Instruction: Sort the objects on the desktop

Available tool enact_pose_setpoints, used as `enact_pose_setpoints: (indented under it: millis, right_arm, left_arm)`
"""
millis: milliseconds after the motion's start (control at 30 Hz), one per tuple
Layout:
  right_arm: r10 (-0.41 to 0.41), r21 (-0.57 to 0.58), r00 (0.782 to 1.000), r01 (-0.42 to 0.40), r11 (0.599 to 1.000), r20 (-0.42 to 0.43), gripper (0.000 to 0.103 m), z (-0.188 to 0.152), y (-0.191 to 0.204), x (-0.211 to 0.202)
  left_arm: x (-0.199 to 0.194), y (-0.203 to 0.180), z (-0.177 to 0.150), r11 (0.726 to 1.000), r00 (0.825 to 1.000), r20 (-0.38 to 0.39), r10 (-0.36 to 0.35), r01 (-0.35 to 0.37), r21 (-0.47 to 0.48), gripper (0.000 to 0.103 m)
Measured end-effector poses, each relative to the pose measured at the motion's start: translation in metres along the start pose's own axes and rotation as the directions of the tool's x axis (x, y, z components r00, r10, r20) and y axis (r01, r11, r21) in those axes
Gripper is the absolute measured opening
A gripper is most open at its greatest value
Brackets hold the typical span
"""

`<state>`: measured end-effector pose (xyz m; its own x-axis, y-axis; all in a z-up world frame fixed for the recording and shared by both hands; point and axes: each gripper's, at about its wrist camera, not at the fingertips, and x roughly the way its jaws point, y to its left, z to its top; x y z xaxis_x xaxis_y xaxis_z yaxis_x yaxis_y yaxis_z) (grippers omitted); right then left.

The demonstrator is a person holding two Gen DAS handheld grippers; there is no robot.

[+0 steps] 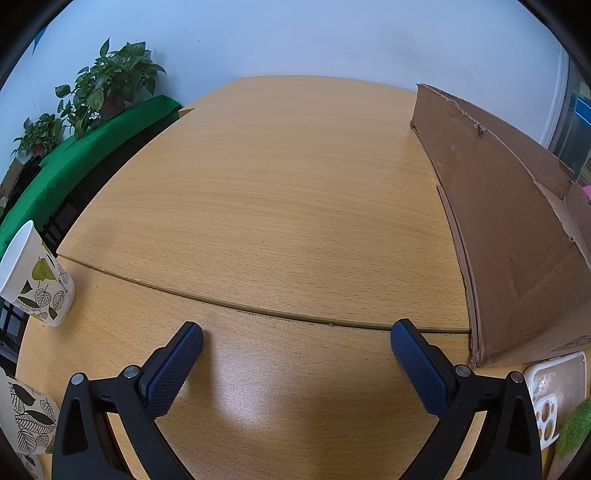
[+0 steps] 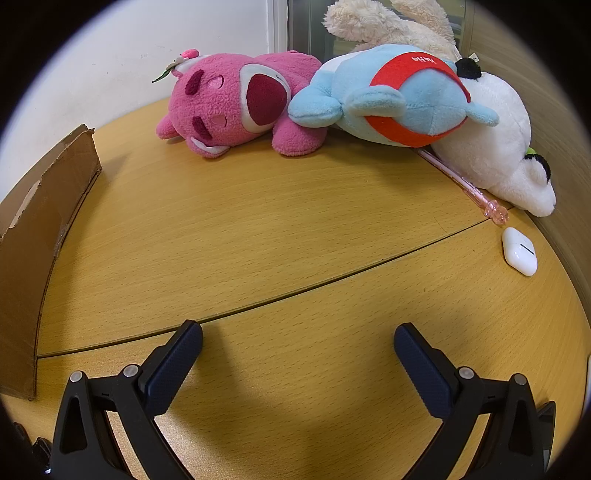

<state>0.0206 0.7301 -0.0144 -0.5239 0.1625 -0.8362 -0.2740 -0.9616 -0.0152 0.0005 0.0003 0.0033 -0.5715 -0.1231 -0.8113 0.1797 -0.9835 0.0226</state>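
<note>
My left gripper (image 1: 296,334) is open and empty above the wooden desk (image 1: 277,206). A leaf-print paper cup (image 1: 37,280) stands at its left; a second one (image 1: 27,417) is at the lower left. A phone case (image 1: 554,395) lies at the lower right. My right gripper (image 2: 298,336) is open and empty over the desk (image 2: 258,240). Ahead lie a pink plush bear (image 2: 236,105), a blue and red plush (image 2: 399,96) and a white plush (image 2: 498,140). A pink pen (image 2: 465,184) and a white earbud case (image 2: 519,251) lie at the right.
A brown cardboard box (image 1: 509,229) stands to the right of the left gripper; it also shows at the left of the right wrist view (image 2: 33,251). Potted plants (image 1: 107,85) on a green cloth (image 1: 74,166) are beyond the desk's left edge. A cream plush (image 2: 391,22) lies behind.
</note>
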Motion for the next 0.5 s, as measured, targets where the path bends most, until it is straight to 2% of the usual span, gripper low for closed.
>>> enact_pose_setpoints:
  millis: [500]
  right_arm:
    - [-0.006, 0.001, 1.0, 0.006, 1.0, -0.004, 0.103, 0.0002, 0.0006, -0.0001]
  left_arm:
    - [0.0, -0.0001, 0.0, 1.0, 1.0, 0.0, 0.002, -0.002, 0.0, 0.103]
